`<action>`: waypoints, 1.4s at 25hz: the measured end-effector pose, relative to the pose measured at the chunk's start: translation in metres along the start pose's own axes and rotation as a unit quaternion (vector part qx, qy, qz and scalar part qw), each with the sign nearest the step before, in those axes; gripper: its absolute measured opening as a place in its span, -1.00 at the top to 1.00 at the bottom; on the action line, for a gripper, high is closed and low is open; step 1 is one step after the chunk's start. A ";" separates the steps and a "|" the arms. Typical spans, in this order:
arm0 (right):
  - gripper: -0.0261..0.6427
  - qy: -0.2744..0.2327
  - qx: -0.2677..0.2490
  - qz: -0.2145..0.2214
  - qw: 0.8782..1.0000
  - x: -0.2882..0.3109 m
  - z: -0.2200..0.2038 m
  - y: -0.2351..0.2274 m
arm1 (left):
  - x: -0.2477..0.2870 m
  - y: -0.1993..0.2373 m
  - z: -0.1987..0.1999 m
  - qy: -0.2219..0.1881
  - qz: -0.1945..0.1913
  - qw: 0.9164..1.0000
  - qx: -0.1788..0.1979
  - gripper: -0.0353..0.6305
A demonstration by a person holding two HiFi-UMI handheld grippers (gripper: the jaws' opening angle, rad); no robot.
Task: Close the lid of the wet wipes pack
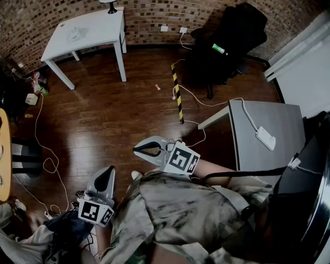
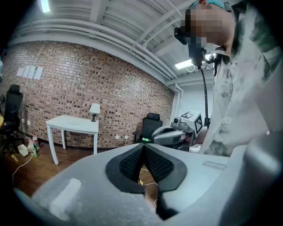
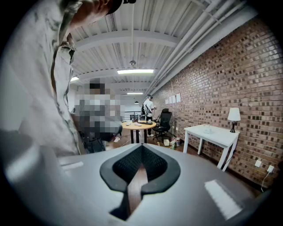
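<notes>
as the head view looks down, the left tongs (image 1: 108,173) point up over the brown wood floor (image 1: 103,113), low on the left. the right tongs (image 1: 138,149) are beside them and point left, just in front of the person's spotty shirt (image 1: 191,211). the two are near but apart. a white tabletop (image 1: 87,28) with a small lamp (image 1: 111,6) stands by the brick wall (image 1: 154,15) at the top. a black office chair (image 1: 232,41) is to its right, and a yellow and black stripe (image 1: 177,93) lies on the floor between them. a grey tabletop (image 1: 278,149) on the right carries a white power strip (image 1: 265,137) with a cord.

in the left gripper view, the dark pads (image 2: 130,163) of the left tongs are together at the tip, with nothing between them. past them are the white tabletop, the lamp and the office chair by the brick wall. the right tongs show on the right with their marker cube (image 2: 191,119).

in the right gripper view, the right tongs are also closed at the tip and hold nothing. only the wood floor shows through the gap lower down. far behind is a round wooden table (image 3: 138,126), and a person (image 3: 149,106) stands by it. the white tabletop and lamp are on the right.

i cannot tell where the wet wipes pack is in any view.
</notes>
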State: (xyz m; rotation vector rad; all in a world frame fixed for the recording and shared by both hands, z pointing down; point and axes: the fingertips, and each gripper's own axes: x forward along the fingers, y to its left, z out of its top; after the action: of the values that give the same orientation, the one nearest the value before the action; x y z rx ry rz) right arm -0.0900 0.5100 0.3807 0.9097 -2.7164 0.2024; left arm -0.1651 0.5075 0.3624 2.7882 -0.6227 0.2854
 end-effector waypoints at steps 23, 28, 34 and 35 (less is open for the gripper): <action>0.90 0.011 0.003 -0.001 1.000 0.086 0.006 -0.030 | -0.010 0.092 -0.006 -0.003 -0.010 1.000 -0.025 0.89; 0.90 0.004 -0.004 0.012 1.000 0.110 0.010 -0.089 | 0.025 0.143 0.010 0.000 0.010 1.000 -0.029 0.89; 0.90 -0.012 -0.012 0.014 1.000 0.123 0.029 -0.194 | 0.104 0.192 0.058 0.003 0.008 1.000 -0.005 0.89; 0.90 -0.011 -0.014 0.013 1.000 0.124 0.033 -0.209 | 0.117 0.201 0.065 0.003 0.008 1.000 -0.003 0.89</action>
State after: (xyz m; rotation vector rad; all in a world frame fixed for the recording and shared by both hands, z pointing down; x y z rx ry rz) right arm -0.0648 0.2660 0.3958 0.8732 -2.7455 0.1593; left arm -0.1408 0.2672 0.3736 2.7771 -0.6443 0.2947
